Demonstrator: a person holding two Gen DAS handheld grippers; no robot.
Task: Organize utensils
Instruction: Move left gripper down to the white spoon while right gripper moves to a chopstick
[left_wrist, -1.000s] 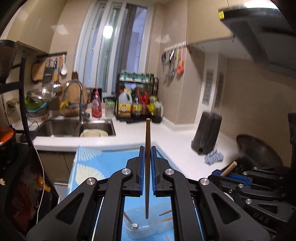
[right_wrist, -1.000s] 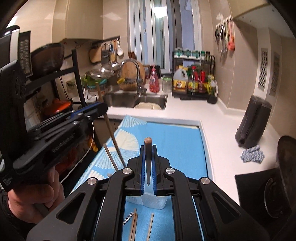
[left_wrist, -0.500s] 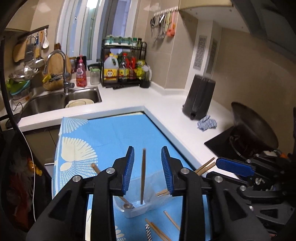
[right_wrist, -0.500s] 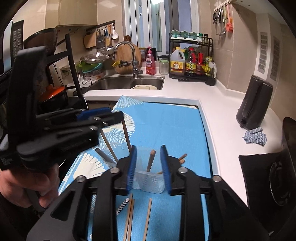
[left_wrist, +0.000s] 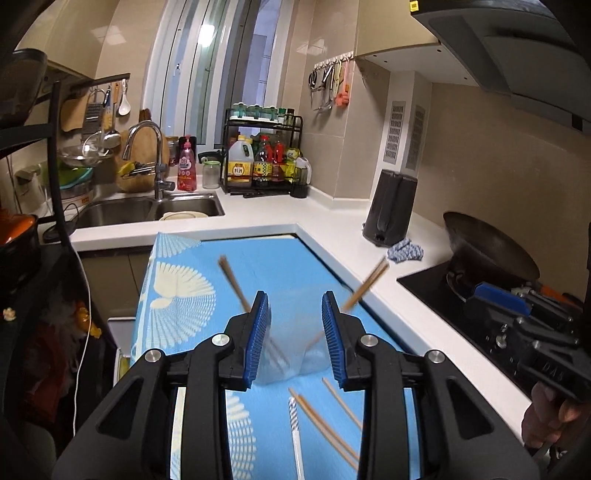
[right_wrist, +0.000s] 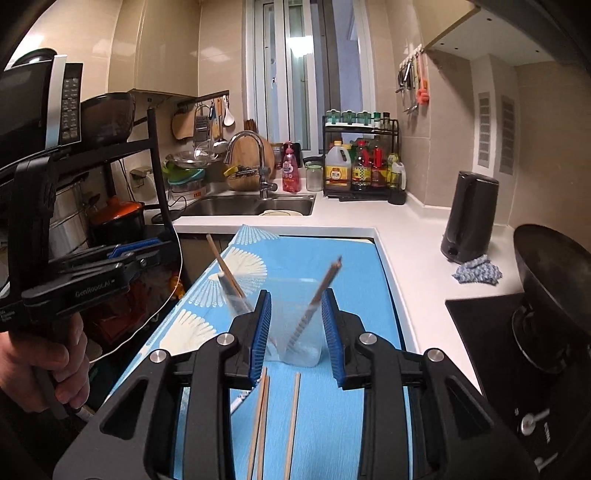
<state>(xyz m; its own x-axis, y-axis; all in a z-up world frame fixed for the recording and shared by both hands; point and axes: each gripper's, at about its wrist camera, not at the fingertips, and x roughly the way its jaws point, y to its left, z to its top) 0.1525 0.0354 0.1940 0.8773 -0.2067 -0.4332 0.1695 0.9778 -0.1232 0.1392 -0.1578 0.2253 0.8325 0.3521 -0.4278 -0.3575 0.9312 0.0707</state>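
A clear plastic cup (right_wrist: 295, 317) stands on the blue mat (right_wrist: 332, 258) and holds wooden chopsticks (right_wrist: 321, 291) leaning left and right. It also shows in the left wrist view (left_wrist: 295, 354), with chopsticks (left_wrist: 364, 284) sticking out. My left gripper (left_wrist: 295, 332) is open and empty, just in front of the cup. My right gripper (right_wrist: 295, 328) is open and empty, its jaws on either side of the cup. Loose chopsticks (left_wrist: 325, 424) and a striped white utensil (left_wrist: 295, 432) lie on the mat near me; the chopsticks (right_wrist: 291, 417) show in the right view too.
A white counter (left_wrist: 332, 221) runs around the mat, with a sink (left_wrist: 147, 210), bottle rack (left_wrist: 262, 162), black kettle (left_wrist: 389, 206), blue cloth (left_wrist: 404, 253) and a wok on the hob (left_wrist: 487, 247). A shelf with an orange pot (right_wrist: 118, 218) stands left.
Both grippers have opened and let their chopsticks go into the cup. The chopsticks now lean against the cup's sides, and both grippers have drawn back a little.
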